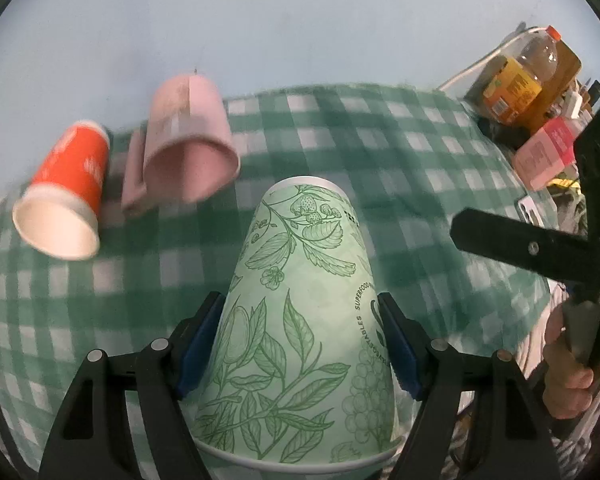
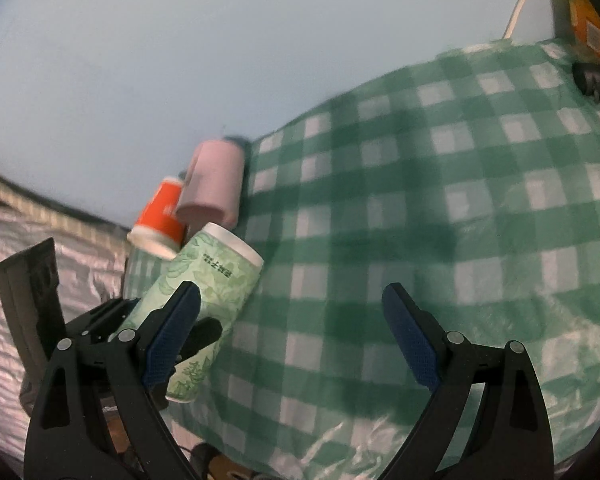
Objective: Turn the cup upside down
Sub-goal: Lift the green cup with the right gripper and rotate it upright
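The left claw [image 1: 300,344] is clamped on the green cup [image 1: 300,320], held above the counter [image 1: 420,168] for turning; the right claw [image 2: 292,336] hangs apart, holding nothing.

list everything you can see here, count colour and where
paper cup: 1, pale green leaf print, held in the left gripper
paper cup, orange: 1, orange and white, far left on the cloth
mug: 1, pink, beside the orange cup
tablecloth: 1, green and white check, covers the table
bottle: 1, clear, orange cap and yellow label, far right
carton: 1, pink, below the bottle
left gripper: 1, black with blue pads, shut on the green cup
right gripper: 1, black with blue pads, open over the cloth
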